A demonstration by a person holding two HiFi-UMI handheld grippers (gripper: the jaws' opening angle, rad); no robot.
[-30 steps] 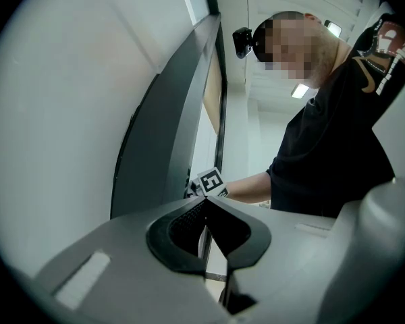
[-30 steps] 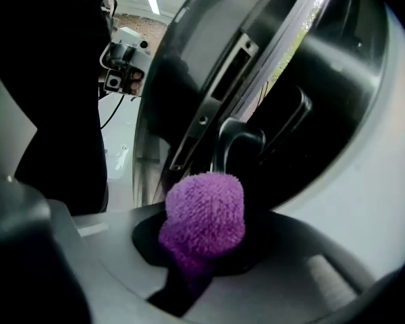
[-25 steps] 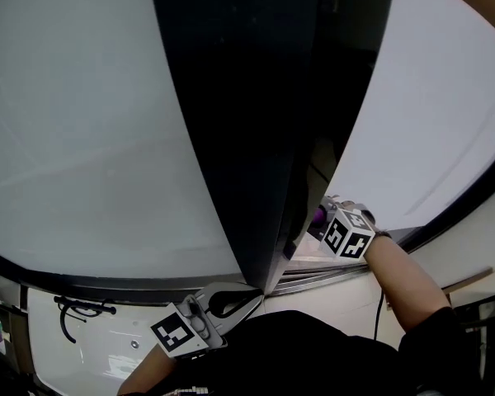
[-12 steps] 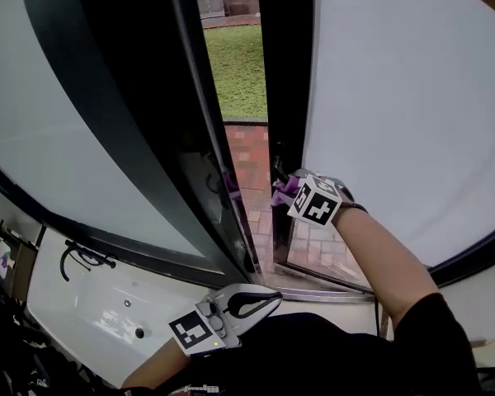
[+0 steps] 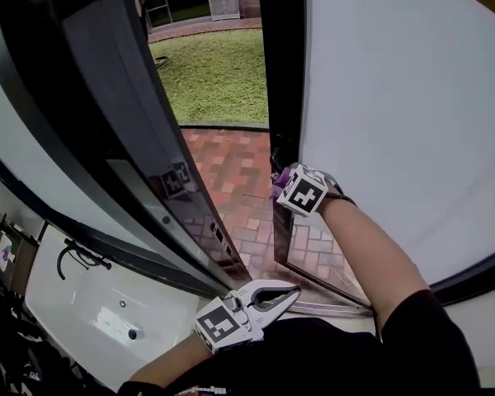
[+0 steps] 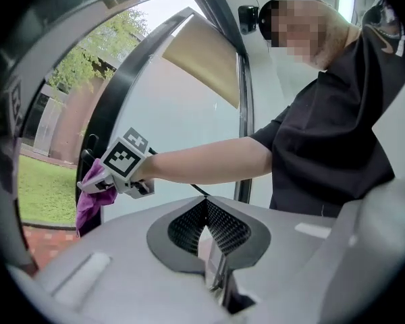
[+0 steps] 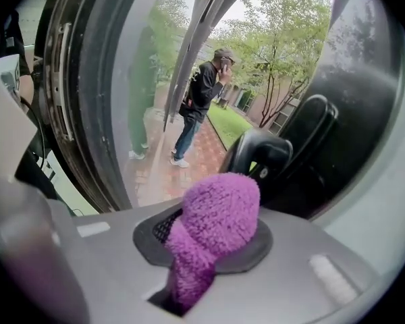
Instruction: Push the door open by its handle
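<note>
The pushing step is being carried out: the half-open door (image 5: 379, 106) is being pressed at its handle (image 7: 253, 155) by the right gripper (image 5: 280, 184), clamped on a purple cloth (image 7: 219, 221). The left gripper (image 5: 290, 294) is being held low, closed and empty. Steady outward pressure is probably being called for next.

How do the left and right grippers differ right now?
The left gripper is empty; the right gripper is clamped on a purple cloth. The left gripper hangs low by the person's torso; the right gripper is raised beside the black door handle. Both have their jaws closed.
</note>
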